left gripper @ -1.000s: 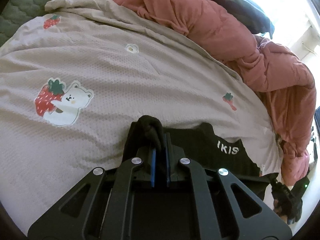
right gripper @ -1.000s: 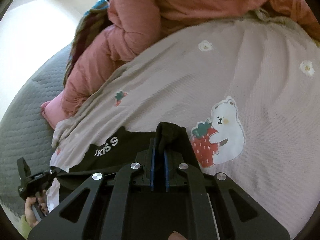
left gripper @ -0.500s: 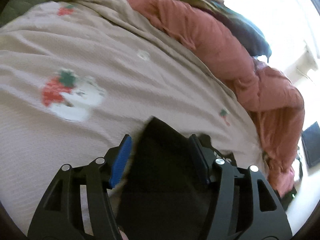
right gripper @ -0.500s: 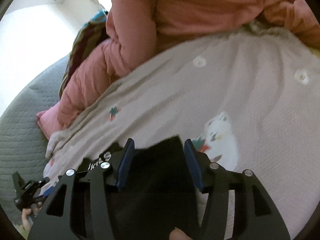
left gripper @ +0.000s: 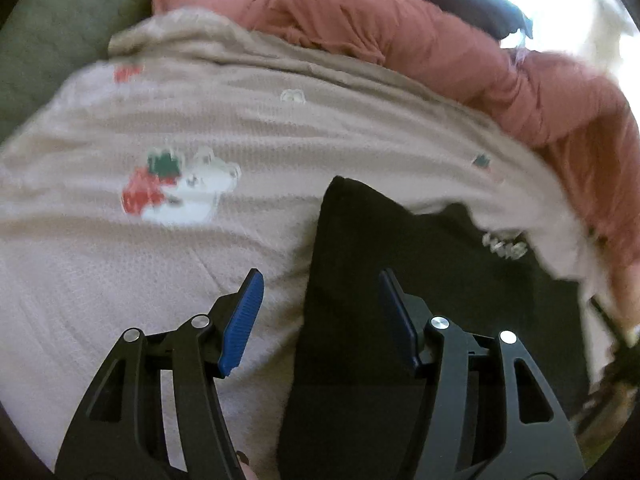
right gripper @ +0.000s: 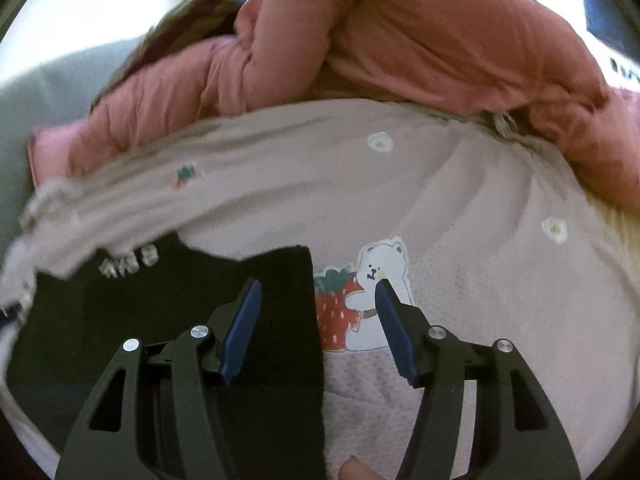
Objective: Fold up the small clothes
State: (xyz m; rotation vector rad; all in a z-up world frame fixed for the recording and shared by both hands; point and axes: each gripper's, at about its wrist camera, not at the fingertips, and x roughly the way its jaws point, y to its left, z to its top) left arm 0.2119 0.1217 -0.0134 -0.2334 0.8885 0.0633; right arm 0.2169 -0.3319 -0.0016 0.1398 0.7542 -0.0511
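Both tools have just been opening and grip nothing: the black garment (left gripper: pixel 400 280) lies flat on the bedspread (left gripper: pixel 120 260), under the left tool (left gripper: pixel 320 312) toward its right finger, under the right tool (right gripper: pixel 318 320) toward its left finger.

You see daylight blowing out the upper corners, motion blur smearing the bedding (left gripper: pixel 248 128), and fisheye-darkened edges.

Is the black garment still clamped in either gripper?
No. Both the left gripper and right gripper just opened; the black garment lies flat.
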